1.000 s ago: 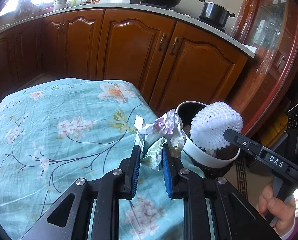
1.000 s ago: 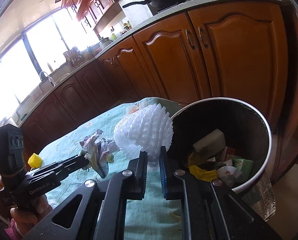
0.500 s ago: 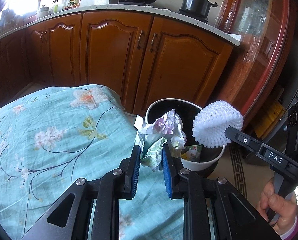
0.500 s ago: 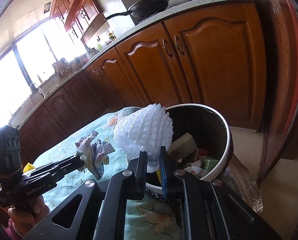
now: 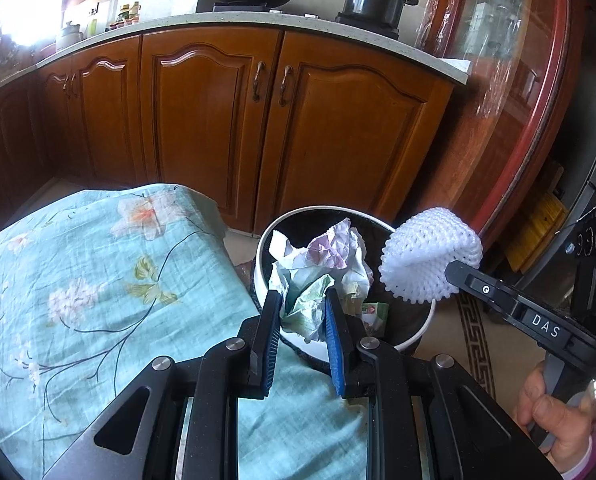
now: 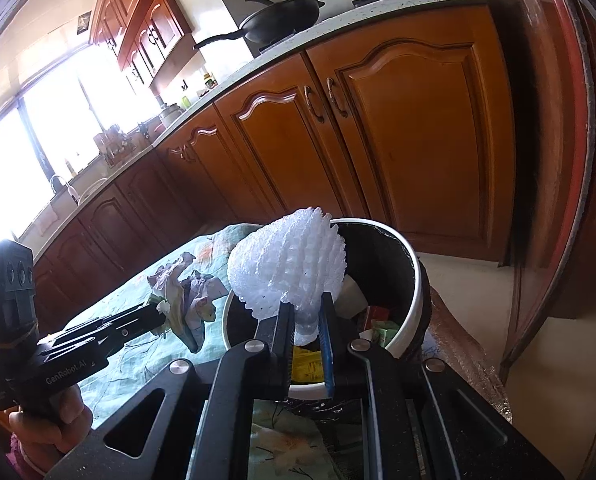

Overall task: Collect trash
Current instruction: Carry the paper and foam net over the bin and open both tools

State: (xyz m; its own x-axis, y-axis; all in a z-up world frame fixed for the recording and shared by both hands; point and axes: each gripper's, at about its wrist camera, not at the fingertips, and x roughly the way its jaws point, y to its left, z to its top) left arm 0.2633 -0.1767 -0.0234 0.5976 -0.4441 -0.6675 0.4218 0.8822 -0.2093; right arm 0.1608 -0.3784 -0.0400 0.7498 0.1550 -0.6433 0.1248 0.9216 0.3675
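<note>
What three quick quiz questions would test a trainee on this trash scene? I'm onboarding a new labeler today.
1. True or false: the left claw is shut on crumpled paper.
2. What does the right claw grip: A) foam net, B) pan, C) cloth?
3. Fill in: both items hang over the ____.

Key
1. True.
2. A.
3. Bin, beside the table's floral cloth; it already holds other trash.
</note>
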